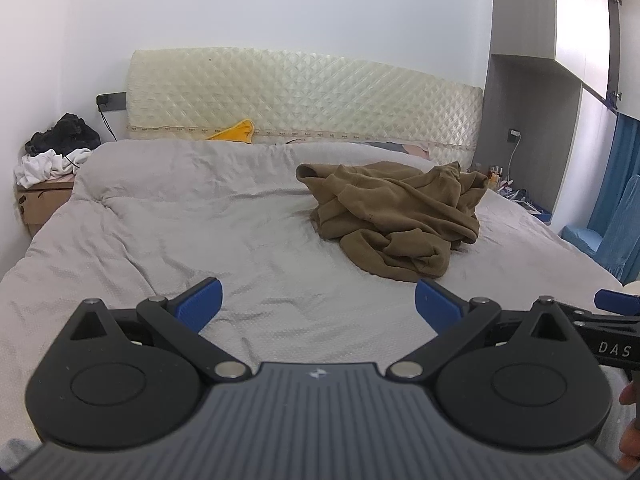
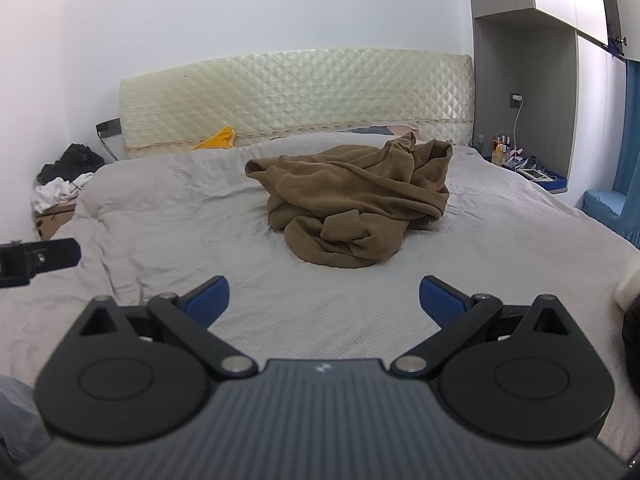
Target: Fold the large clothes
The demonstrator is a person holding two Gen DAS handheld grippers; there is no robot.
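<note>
We hold the left gripper (image 1: 319,307) and the right gripper (image 2: 324,300) side by side above the near edge of the bed (image 1: 160,216), both with blue fingers spread wide and grasping nothing. Farther on, the crumpled brown garment (image 2: 352,208) lies in a heap toward the bed's far right corner, apart from both grippers. Behind it stands the quilted headboard (image 1: 304,96), with what may be a yellow cloth (image 1: 236,132) at its base.
</note>
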